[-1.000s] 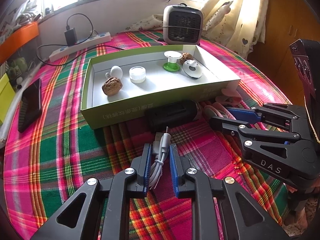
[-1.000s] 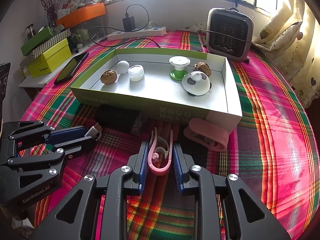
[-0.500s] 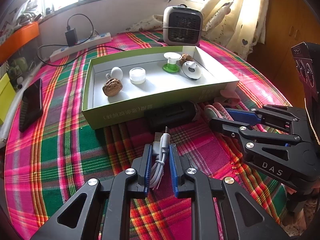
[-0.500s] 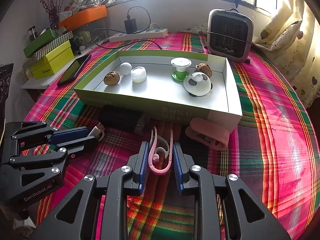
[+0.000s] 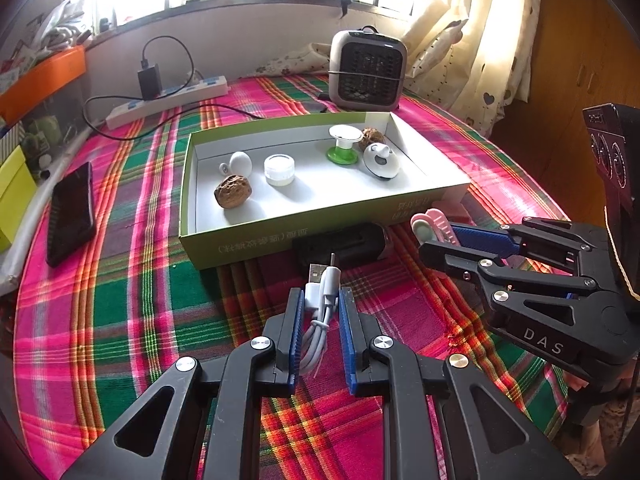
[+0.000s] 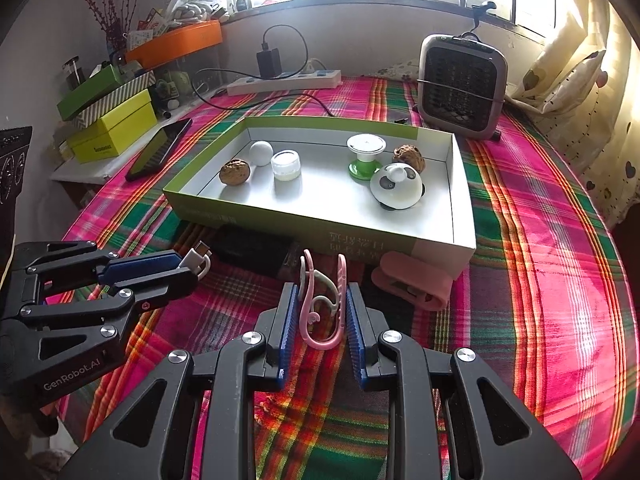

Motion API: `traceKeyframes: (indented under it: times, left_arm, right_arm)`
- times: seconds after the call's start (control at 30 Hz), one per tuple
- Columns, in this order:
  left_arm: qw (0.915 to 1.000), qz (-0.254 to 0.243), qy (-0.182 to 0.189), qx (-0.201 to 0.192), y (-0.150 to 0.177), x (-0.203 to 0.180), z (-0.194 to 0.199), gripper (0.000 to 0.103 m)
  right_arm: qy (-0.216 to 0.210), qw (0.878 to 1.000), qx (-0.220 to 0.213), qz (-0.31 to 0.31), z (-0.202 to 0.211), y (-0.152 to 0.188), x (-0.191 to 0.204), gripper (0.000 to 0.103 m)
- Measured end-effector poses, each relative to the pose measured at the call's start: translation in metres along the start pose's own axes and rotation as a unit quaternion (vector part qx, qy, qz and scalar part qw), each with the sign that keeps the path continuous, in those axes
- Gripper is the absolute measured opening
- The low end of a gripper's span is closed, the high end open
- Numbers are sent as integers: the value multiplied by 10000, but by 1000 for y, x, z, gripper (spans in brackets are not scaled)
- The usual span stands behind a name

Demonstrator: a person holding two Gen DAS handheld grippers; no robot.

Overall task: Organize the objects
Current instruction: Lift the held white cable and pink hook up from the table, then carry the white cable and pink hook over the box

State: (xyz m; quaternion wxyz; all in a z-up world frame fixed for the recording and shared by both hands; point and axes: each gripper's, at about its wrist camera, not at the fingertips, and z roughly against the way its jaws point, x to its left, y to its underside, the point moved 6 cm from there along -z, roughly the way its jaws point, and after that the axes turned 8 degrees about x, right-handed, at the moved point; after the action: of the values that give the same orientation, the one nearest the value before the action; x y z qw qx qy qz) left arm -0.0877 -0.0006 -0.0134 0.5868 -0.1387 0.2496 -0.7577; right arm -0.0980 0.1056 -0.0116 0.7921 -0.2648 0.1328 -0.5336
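Objects for sorting are already in both of your grippers. Your left gripper (image 5: 319, 320) is clamped on a bundled white USB cable (image 5: 320, 300), whose plugs poke forward past the blue pads, its long axis running along the fingers. Your right gripper (image 6: 320, 312) is closed on a pink clip (image 6: 322, 304), which stands upright between the pads. The green-sided box (image 6: 256, 220) lies straight ahead of both, its near wall just beyond a black device (image 5: 340, 240) that rests against it on the plaid tabletop (image 5: 120, 300). Inside are walnuts, a small white jar (image 6: 285, 165) and a panda-faced gadget (image 6: 396, 186), with bare floor in the middle. Neither gripper looks clearly nearer; I'd guess each load must go forward and up over that near wall, though whether either is lifted off the cloth is hard to tell
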Motion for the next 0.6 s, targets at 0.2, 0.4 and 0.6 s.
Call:
traceKeyframes:
  times: [0.2, 0.4, 0.6]
  left_arm:
    - [10000, -9, -20, -83, -3, 1, 7, 15]
    - [9998, 1, -1, -174, -10, 2, 12, 15]
    - [9998, 38, 1, -209, -18, 5, 12, 15]
  right_arm:
    - [-25, 10000, -55, 49, 5, -4, 1, 25]
    - [-21, 9998, -160, 104, 12, -14, 1, 25]
    - [-24, 9996, -207, 187, 13, -25, 2, 25]
